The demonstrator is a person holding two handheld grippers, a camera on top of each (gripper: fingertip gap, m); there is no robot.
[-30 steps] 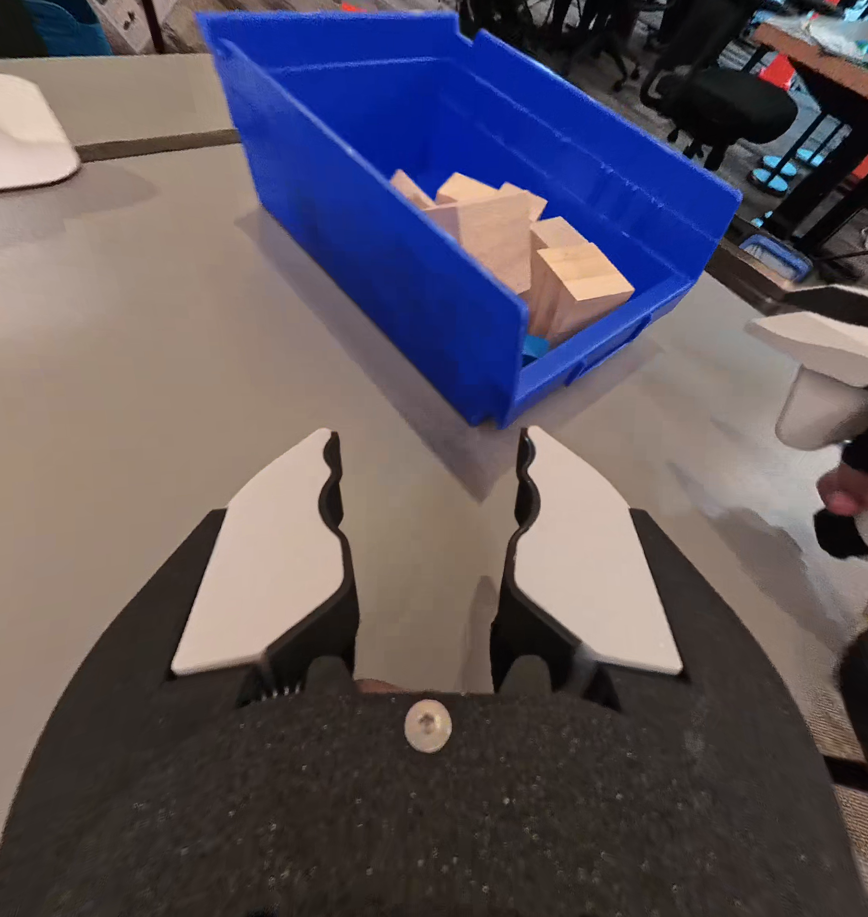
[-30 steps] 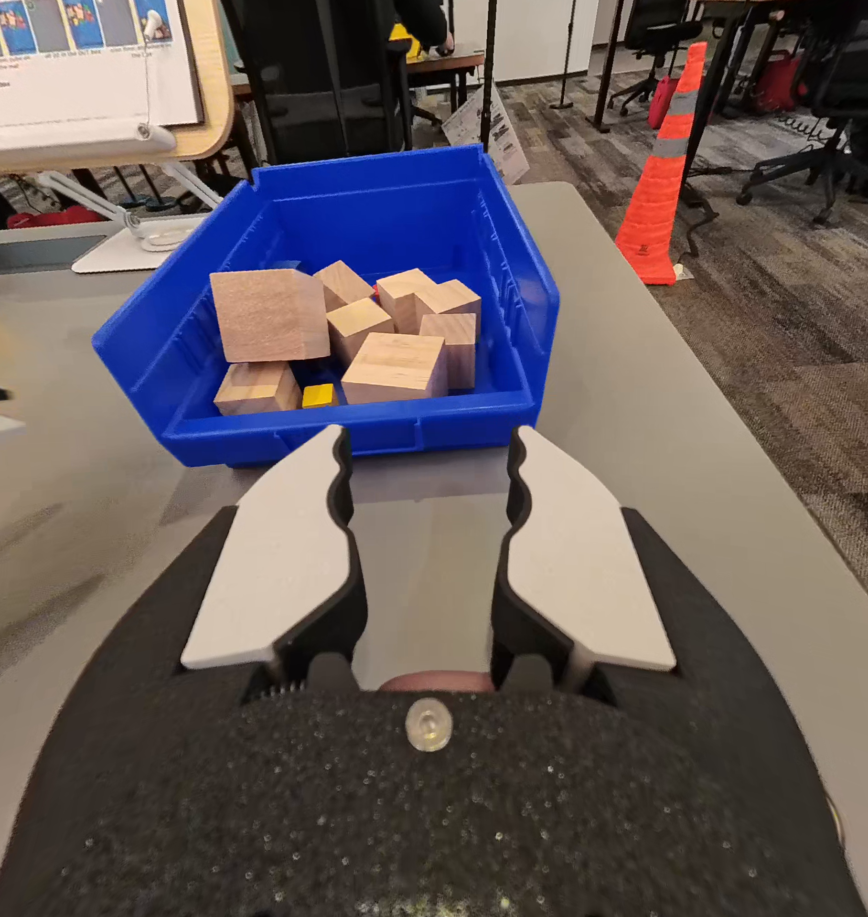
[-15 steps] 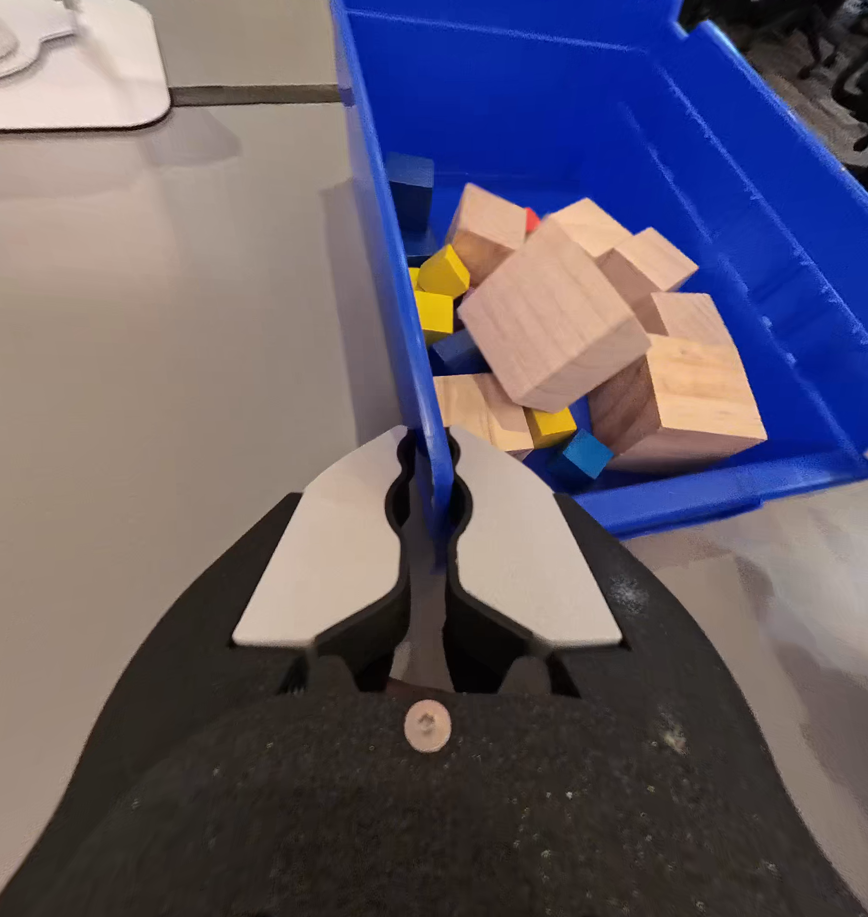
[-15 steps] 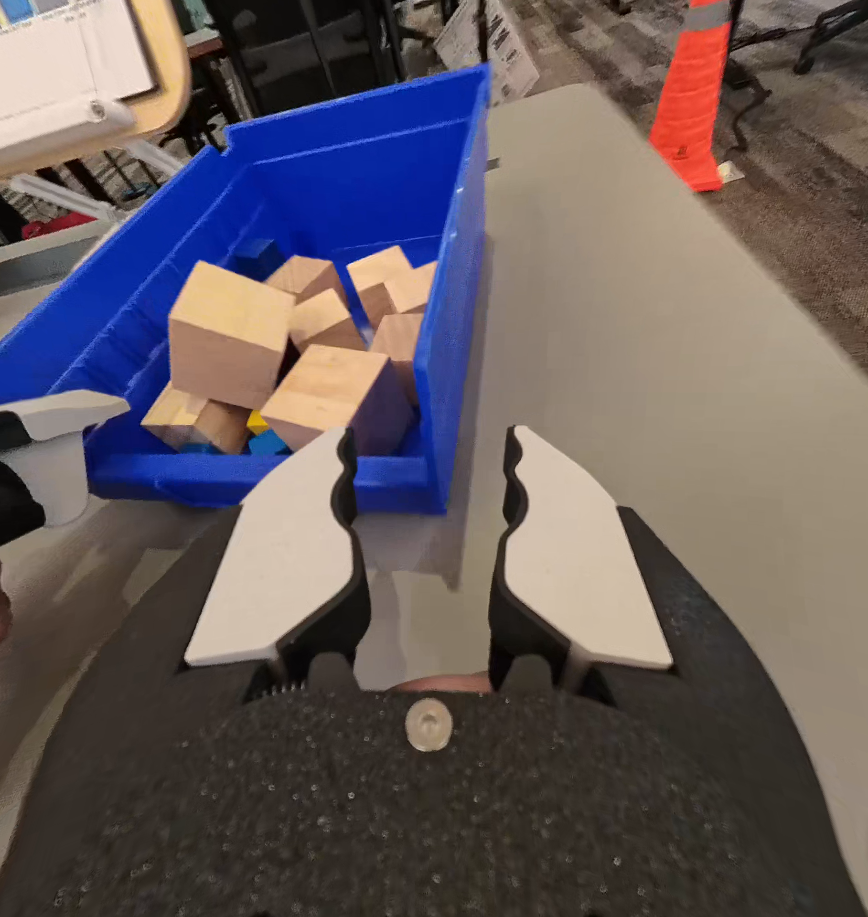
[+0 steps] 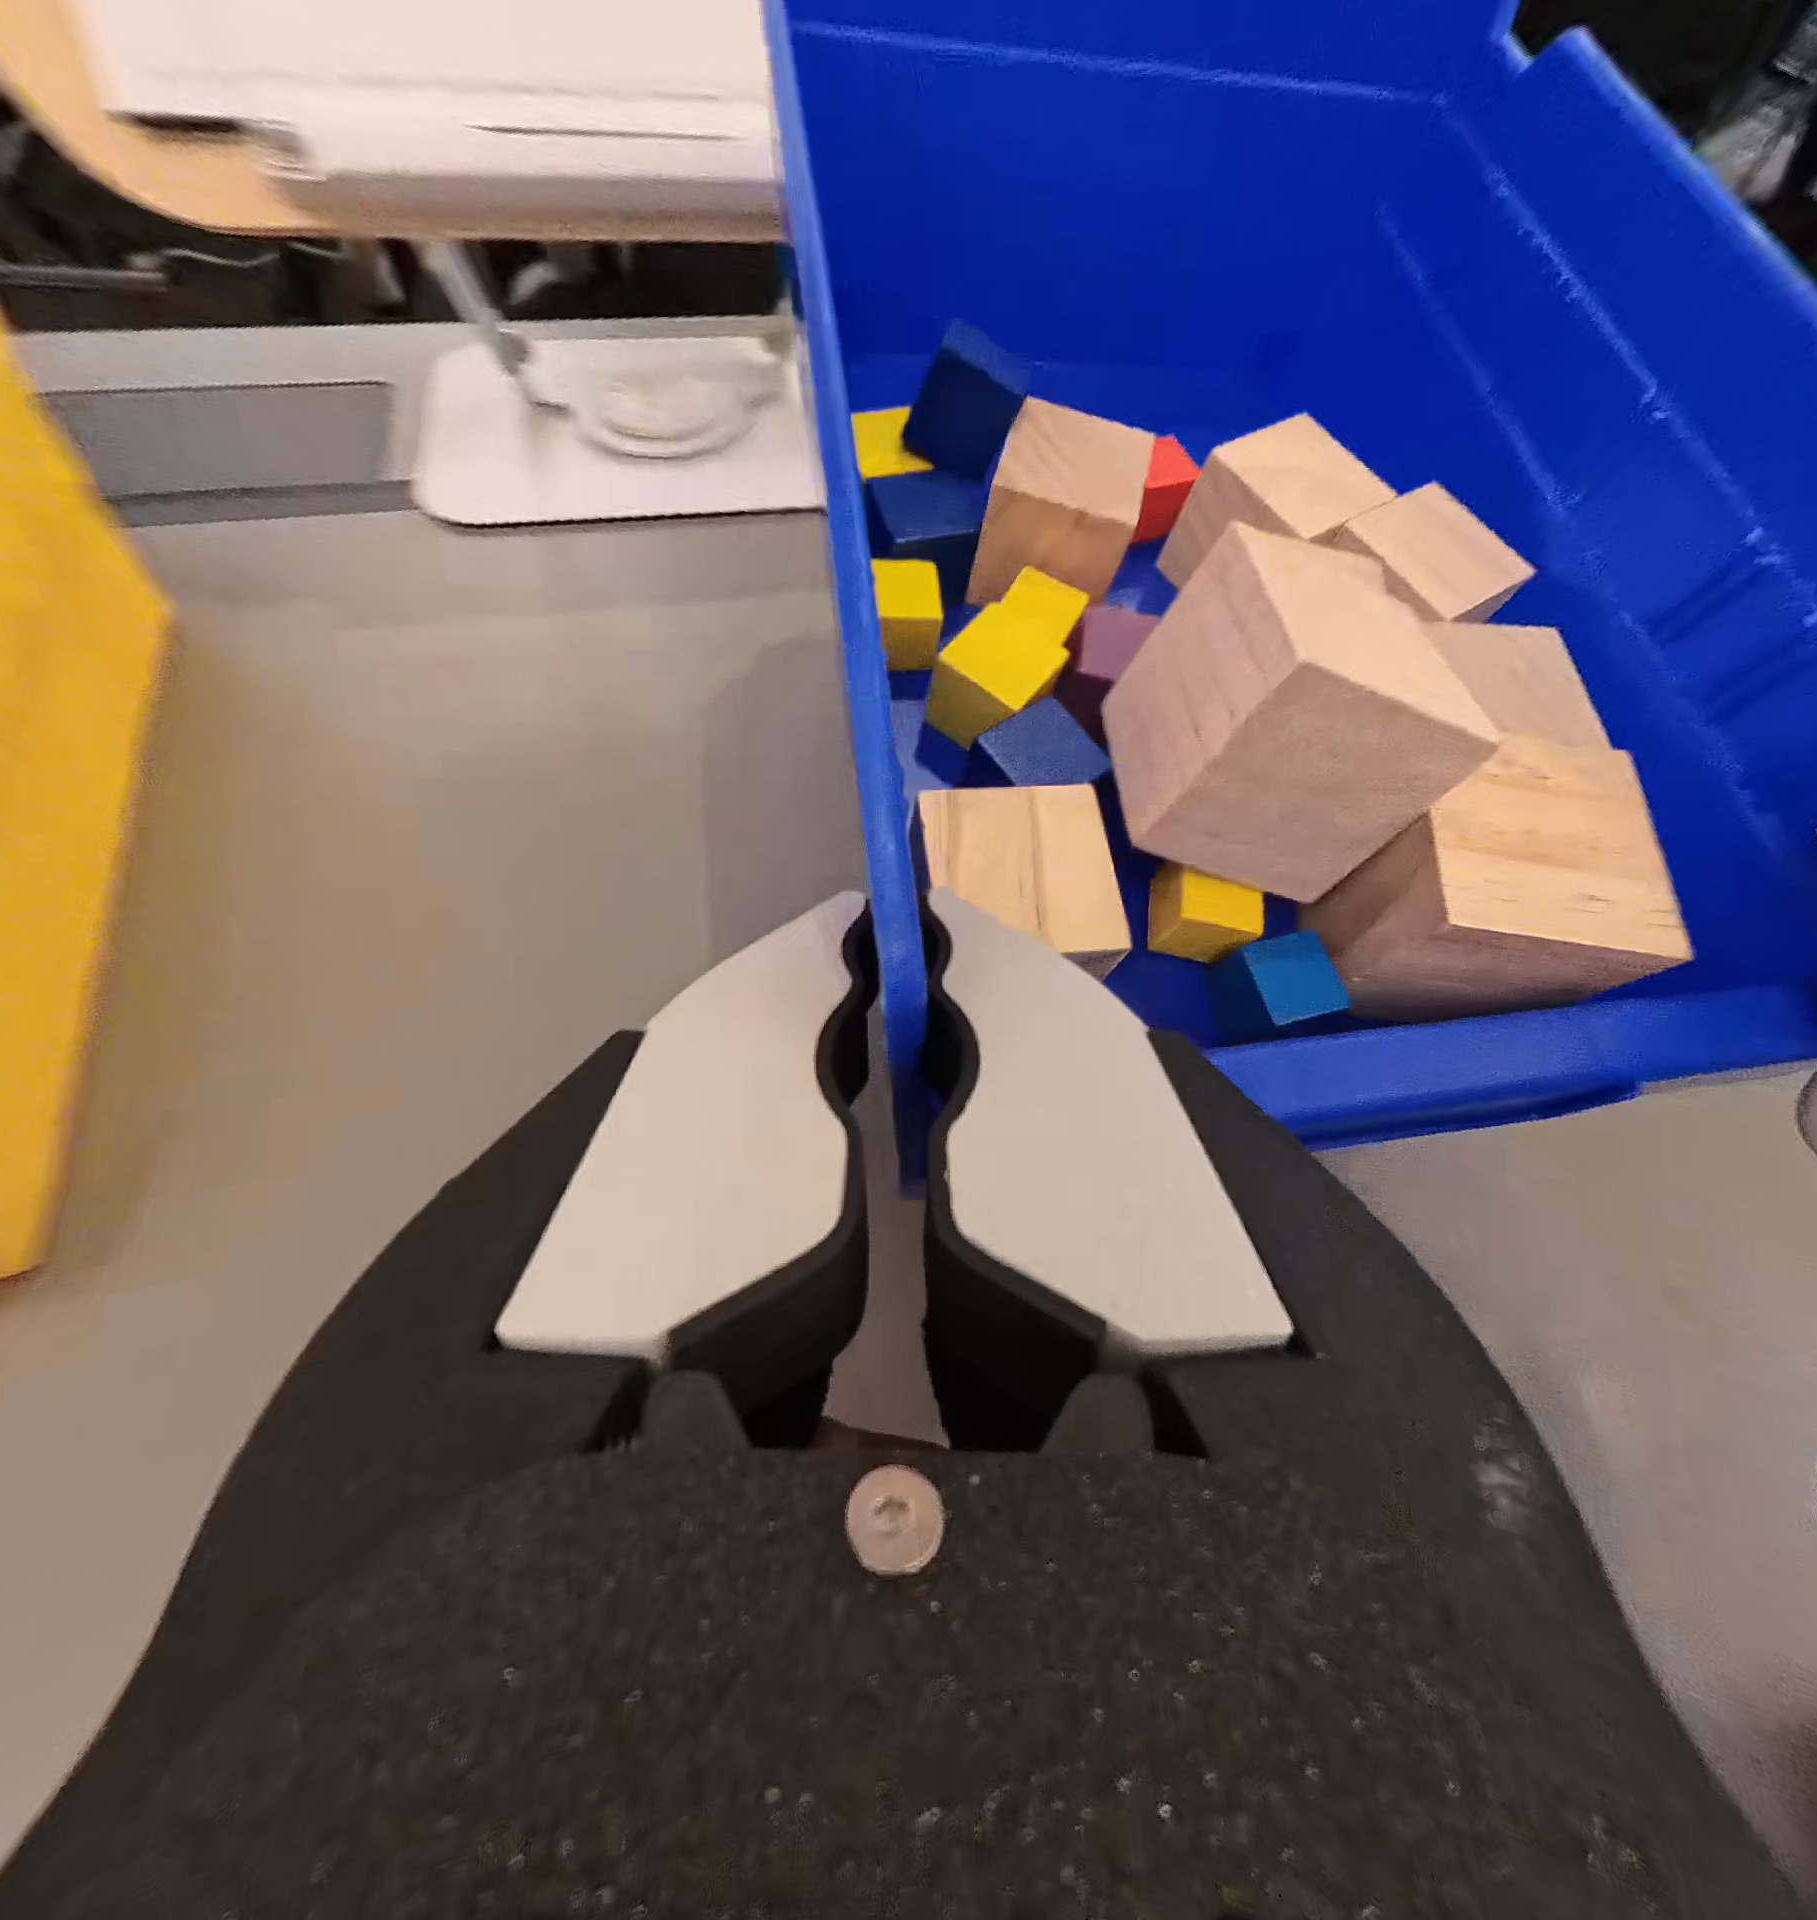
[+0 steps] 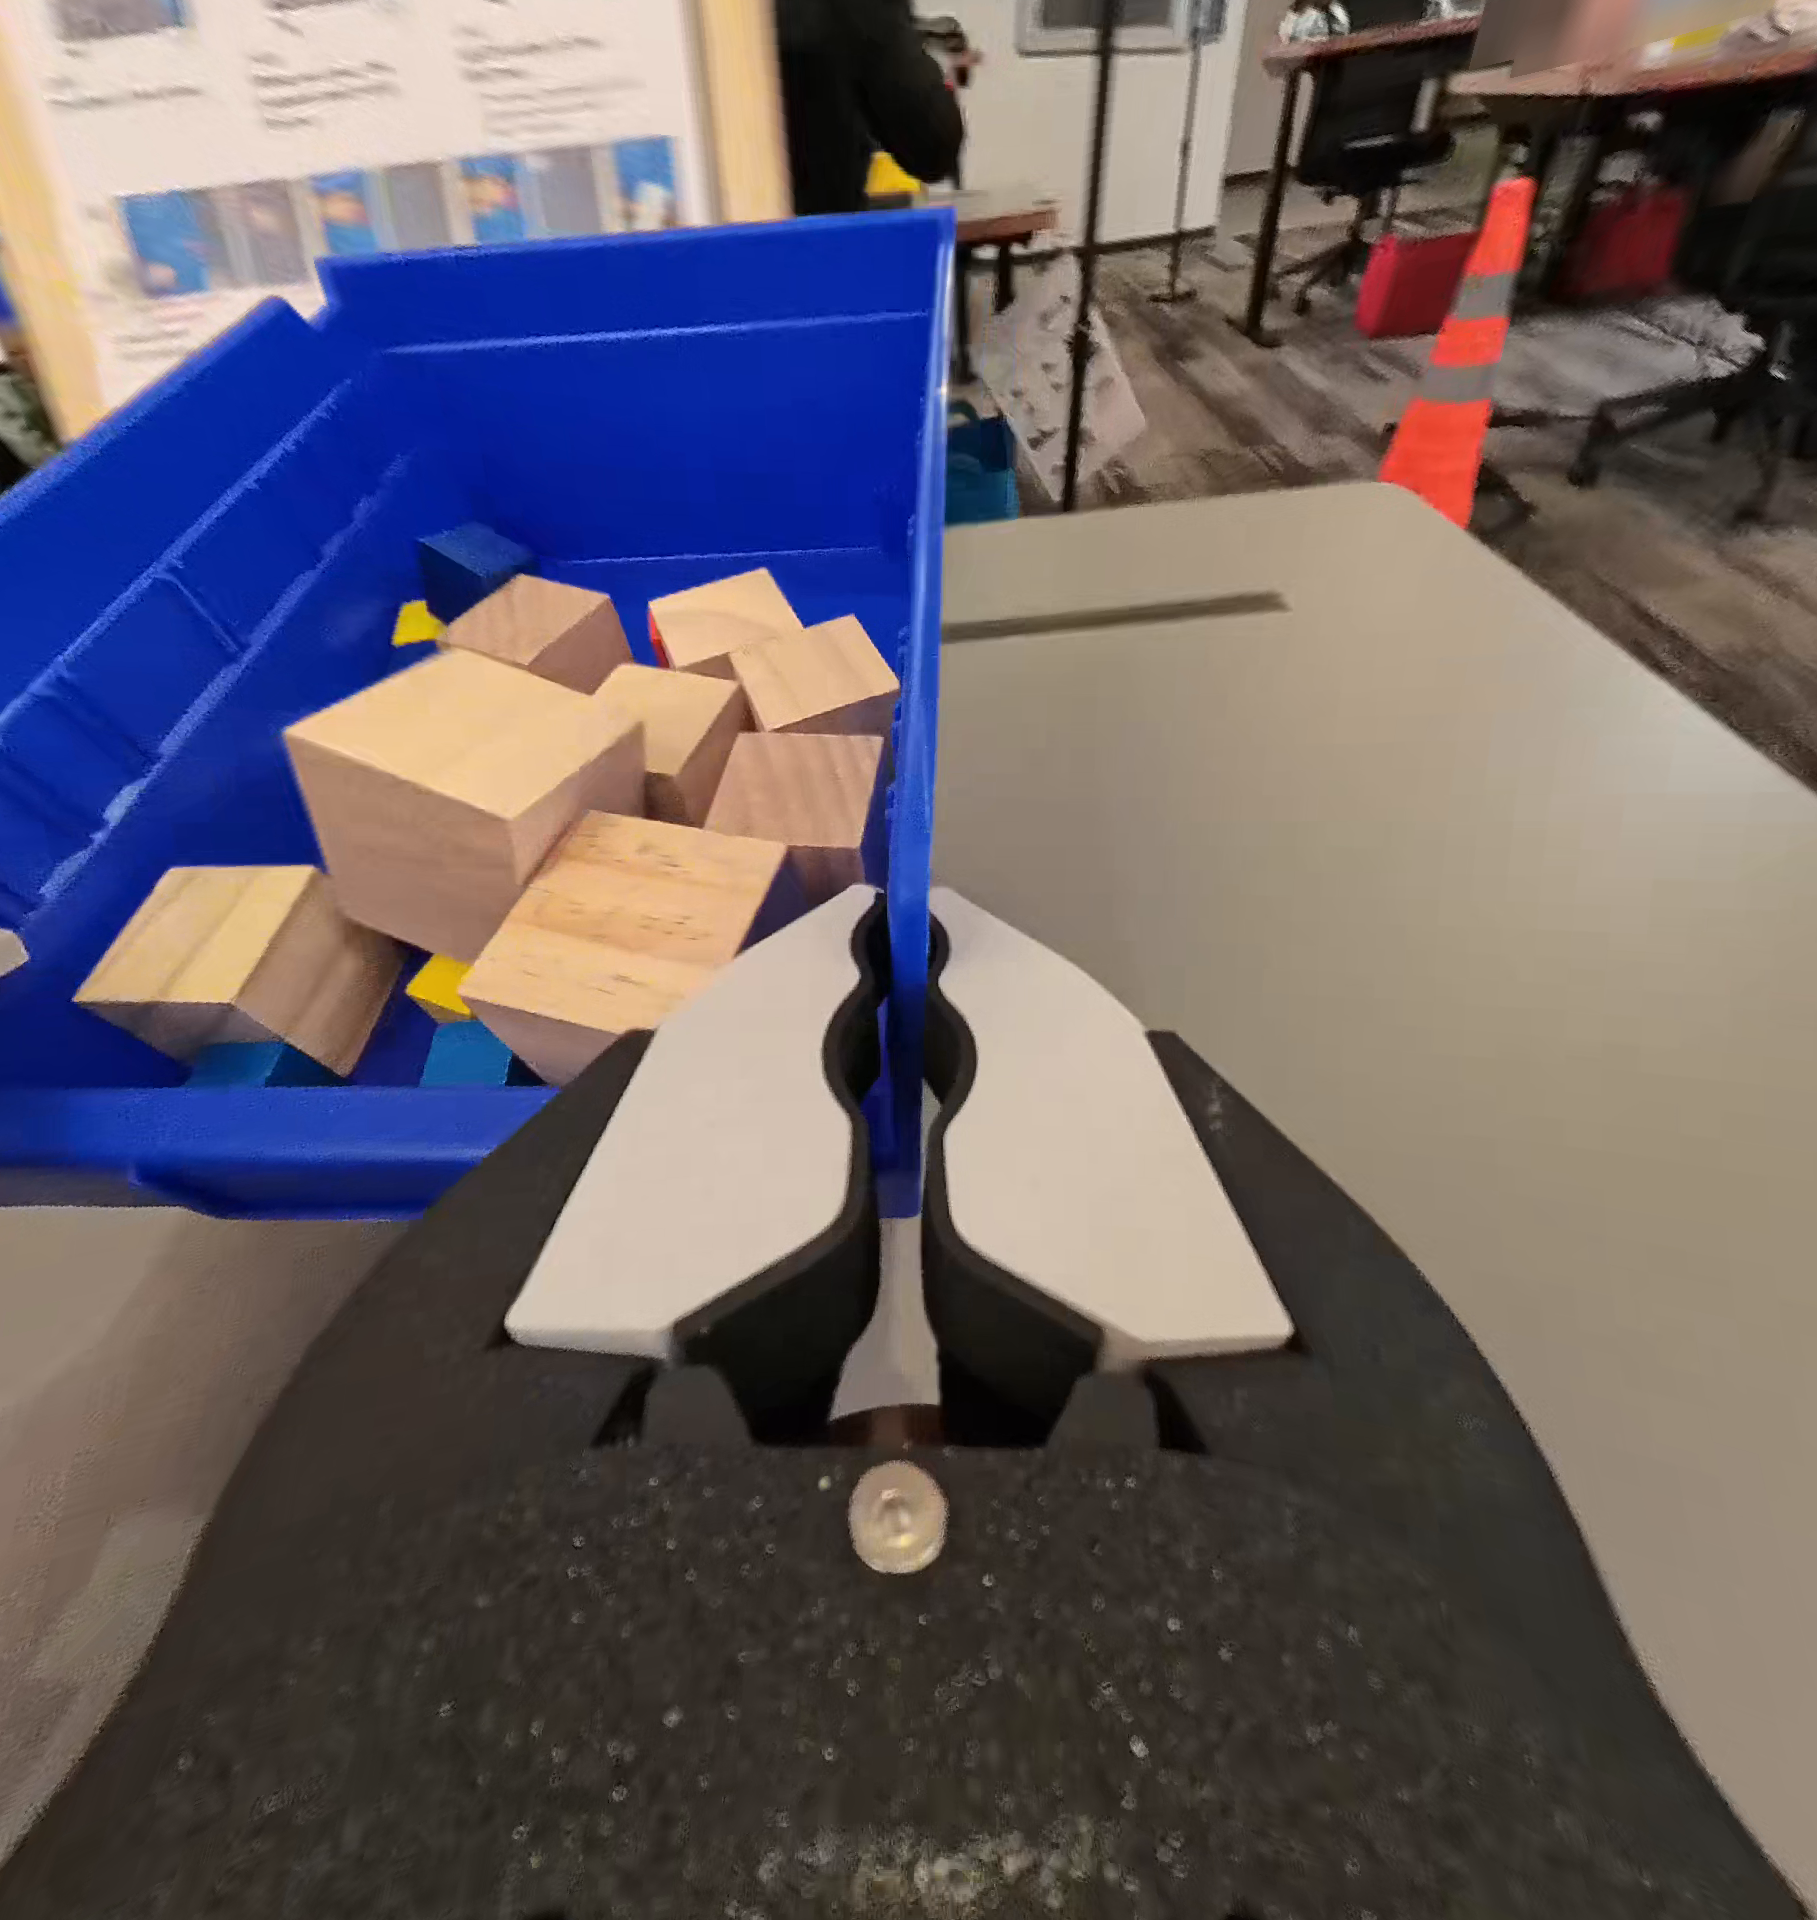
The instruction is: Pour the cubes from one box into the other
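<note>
Here the blue box (image 5: 1299,260) sits on the grey counter (image 5: 447,790), its far end cut off in the left wrist view; small coloured cubes (image 5: 997,665) lie half hidden under the wooden cubes (image 5: 1288,717). The left claw (image 5: 899,925) is clenched on the box's left wall, the right claw (image 6: 904,914) on its right wall. A blurred yellow box (image 5: 31,790) is cropped at the left; an orange cone (image 6: 1455,353) stands on the floor beyond
</note>
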